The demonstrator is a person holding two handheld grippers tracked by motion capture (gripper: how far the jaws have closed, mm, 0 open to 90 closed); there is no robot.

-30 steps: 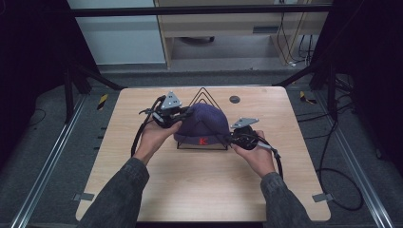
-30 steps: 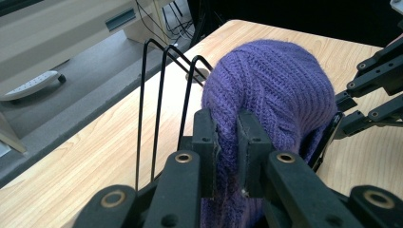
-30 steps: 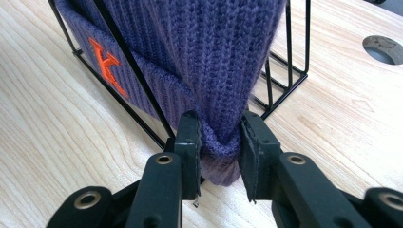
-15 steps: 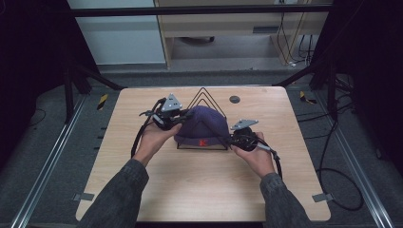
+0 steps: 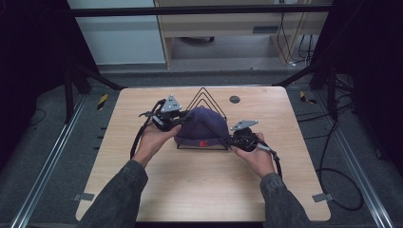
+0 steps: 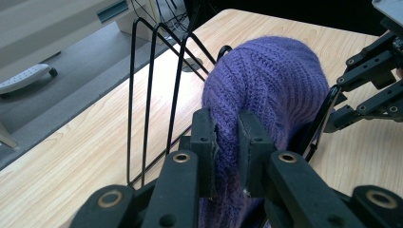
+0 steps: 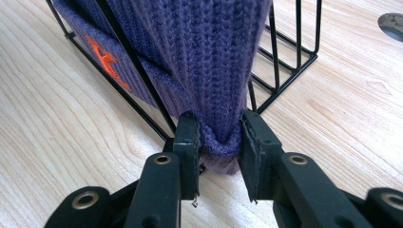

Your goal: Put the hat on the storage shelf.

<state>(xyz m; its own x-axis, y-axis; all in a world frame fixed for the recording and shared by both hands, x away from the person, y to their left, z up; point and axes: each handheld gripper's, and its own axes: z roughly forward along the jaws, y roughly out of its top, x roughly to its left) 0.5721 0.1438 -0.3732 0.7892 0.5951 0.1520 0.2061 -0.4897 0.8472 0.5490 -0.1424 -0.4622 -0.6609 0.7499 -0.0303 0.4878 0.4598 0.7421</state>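
Both hands have shifted slightly, easing the purple knit beanie (image 5: 202, 127) further over the black wire rack (image 5: 203, 98) on the wooden table (image 5: 190, 190). Left gripper (image 6: 227, 142) pinches the beanie's side; right gripper (image 7: 219, 142) clamps its folded brim beside the rack's base.

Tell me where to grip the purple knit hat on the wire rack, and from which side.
Grip the purple knit hat at its folded brim, one gripper at each end, coming in sideways from left and right. The thick cuff bunches between jaws, and the wire rack blocks the back.
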